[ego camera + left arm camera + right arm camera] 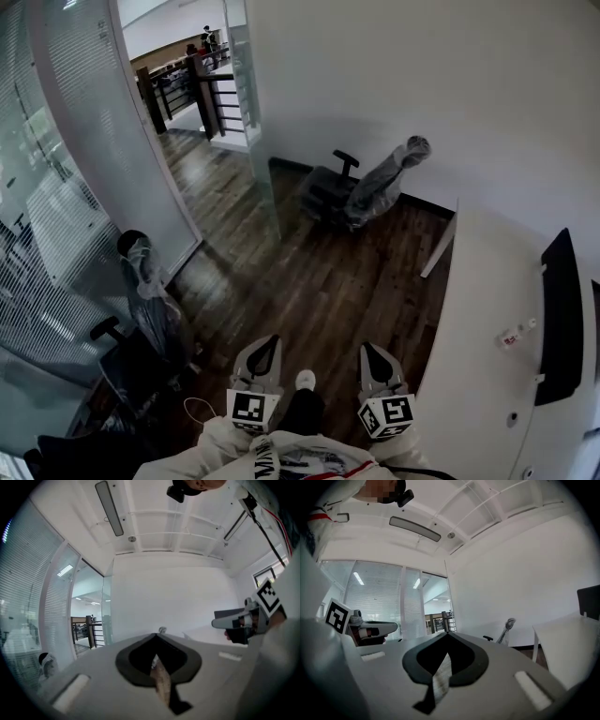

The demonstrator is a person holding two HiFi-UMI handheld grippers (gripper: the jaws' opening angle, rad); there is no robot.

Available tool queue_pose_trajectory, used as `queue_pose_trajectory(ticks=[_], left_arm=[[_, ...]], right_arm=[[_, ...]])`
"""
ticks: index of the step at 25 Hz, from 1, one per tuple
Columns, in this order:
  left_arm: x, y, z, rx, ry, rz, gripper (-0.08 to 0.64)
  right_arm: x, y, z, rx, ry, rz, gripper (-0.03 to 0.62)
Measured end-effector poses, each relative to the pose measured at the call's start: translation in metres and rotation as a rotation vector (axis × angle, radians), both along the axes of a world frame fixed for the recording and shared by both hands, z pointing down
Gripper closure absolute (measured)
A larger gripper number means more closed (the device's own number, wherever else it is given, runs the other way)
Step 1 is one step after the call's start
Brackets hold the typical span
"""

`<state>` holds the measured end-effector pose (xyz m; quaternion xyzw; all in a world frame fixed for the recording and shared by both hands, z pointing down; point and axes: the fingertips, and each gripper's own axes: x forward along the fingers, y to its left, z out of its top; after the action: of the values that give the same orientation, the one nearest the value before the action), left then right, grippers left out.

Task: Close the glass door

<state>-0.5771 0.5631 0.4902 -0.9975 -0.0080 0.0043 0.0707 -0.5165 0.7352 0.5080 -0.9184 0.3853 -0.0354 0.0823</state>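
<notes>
Dark wood floor, white walls, frosted glass partition (84, 187) down the left side. Glass door (255, 122) standing open at the far side of the room, leaf swung inward and nearly edge-on to the head view, well apart from both claws. So task-wise: basically nothing done yet. Not touched, not even reached. Left to do, by the look of things: crossing the floor, getting a claw onto the leaf or a handle, then swinging the leaf across the gap.

Left claw (265, 349) and right claw (375, 356) held low and close to the body, side by side, pointing level toward the door end of the room. Both pinched fully closed, nothing between the pads.

Head view only: the whole floor route, a plastic-wrapped chair (361, 187) parked against the wall just right of the door, plus the white table (487, 375) on the right with a dark monitor (561, 309) on top. Claw views instead: ceiling with a long light fixture (110, 508), the doorway seen level rather than from above, a railing (91, 630) out beyond, and each claw's neighbour off to one side. No door handle to be made out in any view, too small to tell.
</notes>
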Motion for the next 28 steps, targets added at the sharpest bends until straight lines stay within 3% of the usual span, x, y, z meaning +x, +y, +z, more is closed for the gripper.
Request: queue_pose_trajectory(ticks=[18,28], left_arm=[[0.184,-0.078,-0.007,-0.041,0.005,0.067,0.558],[0.262,-0.129,-0.015,-0.046,0.035,0.111,0.558]], right_arm=[[0.162,-0.094,-0.005,-0.033,-0.021,0.007,0.589],[0.242,-0.157,-0.009,-0.031,0.013,0.012,0.589]])
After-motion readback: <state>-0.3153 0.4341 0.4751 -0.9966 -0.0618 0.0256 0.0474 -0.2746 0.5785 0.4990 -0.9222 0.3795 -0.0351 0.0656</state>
